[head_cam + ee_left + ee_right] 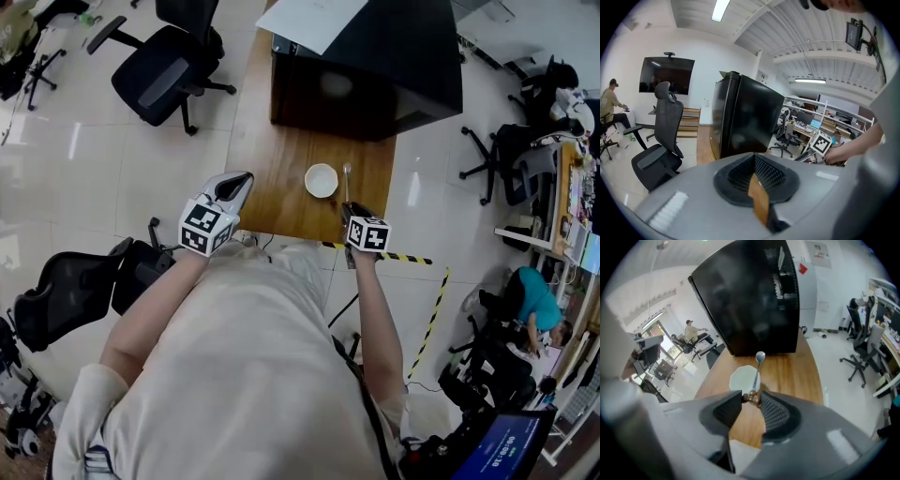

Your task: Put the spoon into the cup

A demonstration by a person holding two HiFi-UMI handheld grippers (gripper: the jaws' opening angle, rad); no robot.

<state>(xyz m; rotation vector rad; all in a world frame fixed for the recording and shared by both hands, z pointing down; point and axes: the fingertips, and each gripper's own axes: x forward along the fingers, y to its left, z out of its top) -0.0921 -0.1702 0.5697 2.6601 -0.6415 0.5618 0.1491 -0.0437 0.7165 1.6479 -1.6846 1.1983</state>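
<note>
My right gripper [751,399] is narrowed onto the spoon [760,356]. Its brown handle end is pinched between the very tips of my two fingers, and the rest sticks out ahead of them. In the right gripper view the shaft crosses the right edge of the white cup [740,380], and the spoon's bowl shows beyond the cup's far rim. From the head view the spoon sits just right of the cup. I cannot tell whether it touches the rim. My left gripper [754,171], well left of the cup off the table [281,187] edge, has its fingers pressed together, nothing between them. A black box [375,66] stands behind the cup.
</note>
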